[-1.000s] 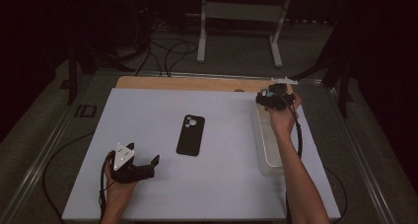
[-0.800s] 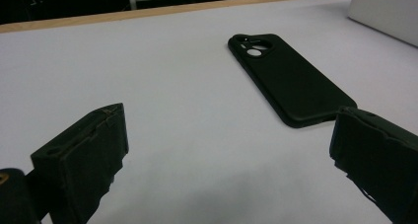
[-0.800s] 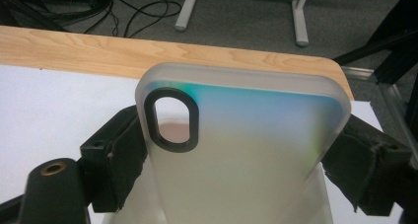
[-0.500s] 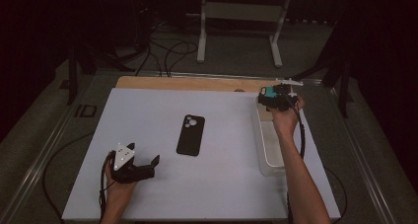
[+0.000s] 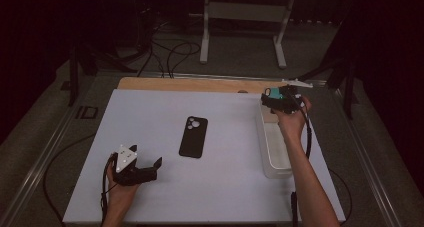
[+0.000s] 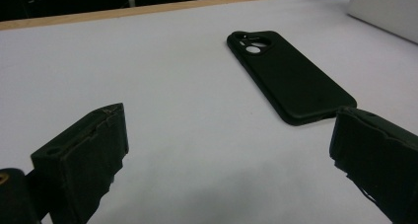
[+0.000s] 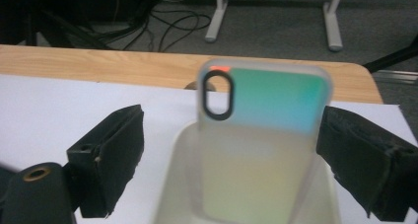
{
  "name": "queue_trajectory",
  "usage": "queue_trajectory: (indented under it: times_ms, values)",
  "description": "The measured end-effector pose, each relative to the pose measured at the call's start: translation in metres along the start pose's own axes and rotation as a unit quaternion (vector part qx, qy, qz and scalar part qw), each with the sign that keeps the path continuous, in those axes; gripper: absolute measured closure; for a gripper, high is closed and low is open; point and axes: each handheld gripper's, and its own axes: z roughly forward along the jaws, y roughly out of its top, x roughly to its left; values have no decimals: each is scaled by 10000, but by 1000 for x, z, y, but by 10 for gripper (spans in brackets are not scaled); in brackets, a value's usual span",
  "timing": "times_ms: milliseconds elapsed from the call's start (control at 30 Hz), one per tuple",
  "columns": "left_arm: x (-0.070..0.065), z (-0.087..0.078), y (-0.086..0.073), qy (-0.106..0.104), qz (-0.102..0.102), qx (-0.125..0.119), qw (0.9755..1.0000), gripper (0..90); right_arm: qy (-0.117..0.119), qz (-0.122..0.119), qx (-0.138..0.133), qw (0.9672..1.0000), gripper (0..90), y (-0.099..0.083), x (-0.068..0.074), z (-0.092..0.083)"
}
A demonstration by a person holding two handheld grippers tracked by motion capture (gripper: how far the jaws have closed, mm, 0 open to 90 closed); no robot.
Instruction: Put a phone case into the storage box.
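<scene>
An iridescent teal-to-yellow translucent phone case stands upright in the far end of a clear plastic bin. It is between the jaws of my right gripper. Those jaws have just been opening and now stand wide, with a clear gap at the left jaw, so the case leans free. From above, the right gripper hovers over the bin's far end. A black phone case lies back-up mid-table. My left gripper rests open near the front left, pointing at the black case, with nothing between its jaws.
The white tabletop has a wooden strip along its far edge. Beyond it on the floor are cables and a metal stand. A cable trails from each gripper toward the front edge.
The right gripper has drawn slightly away from the case, whose teal face now shows beside it. The left gripper and the black case have not moved.
</scene>
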Motion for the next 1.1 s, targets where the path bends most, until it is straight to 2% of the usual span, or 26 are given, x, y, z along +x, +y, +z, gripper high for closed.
queue_trajectory:
  times_ms: [67, 133, 233, 333, 367, 400, 467, 667, 800, 867, 900, 967, 1100]
  values:
    - [0, 0, 0, 0, 0, 0, 10000, 16, 50, -13, 29, 10000, 111, 0, 2, -2]
    - [0, 0, 0, -2, 1, 3, 10000, 16, 310, 3, 98, 9995, 115, -1, 7, -6]
    - [0, 0, 0, 0, -3, 4, 10000, 16, 438, -44, 149, 9989, 115, -3, 11, -8]
    - [1, 0, 0, 12, 2, 3, 10000, 16, 718, -129, 260, 9970, 102, -7, 19, -12]
    - [1, 0, 0, 12, 2, 3, 10000, 16, 718, -129, 260, 9970, 102, -7, 19, -12]
    - [1, 0, 0, 17, 3, 6, 10000, 16, 855, -160, 333, 9957, 101, -9, 23, -14]
    - [1, 0, 0, 21, 0, 13, 10000, 16, 892, -196, 360, 9952, 101, -10, 25, -15]
    - [0, 0, 0, 9, -3, 4, 10000, 16, 1213, -405, 413, 9909, 105, -21, 40, -25]
    - [0, -1, 0, 18, -9, 11, 10000, 15, 1433, -511, 382, 9876, 105, -27, 50, -34]
    - [0, -1, 0, 18, -9, 11, 10000, 15, 1474, -530, 362, 9870, 105, -28, 53, -36]
    - [0, -1, 0, 28, -24, -4, 10000, 16, 1591, -557, 322, 9852, 105, -32, 58, -42]
    - [0, -1, 0, 30, -23, -1, 10000, 15, 1656, -593, 265, 9840, 105, -36, 63, -47]
    - [0, 0, -1, 22, -9, 16, 10000, 16, 1643, -686, 114, 9840, 103, -44, 70, -57]
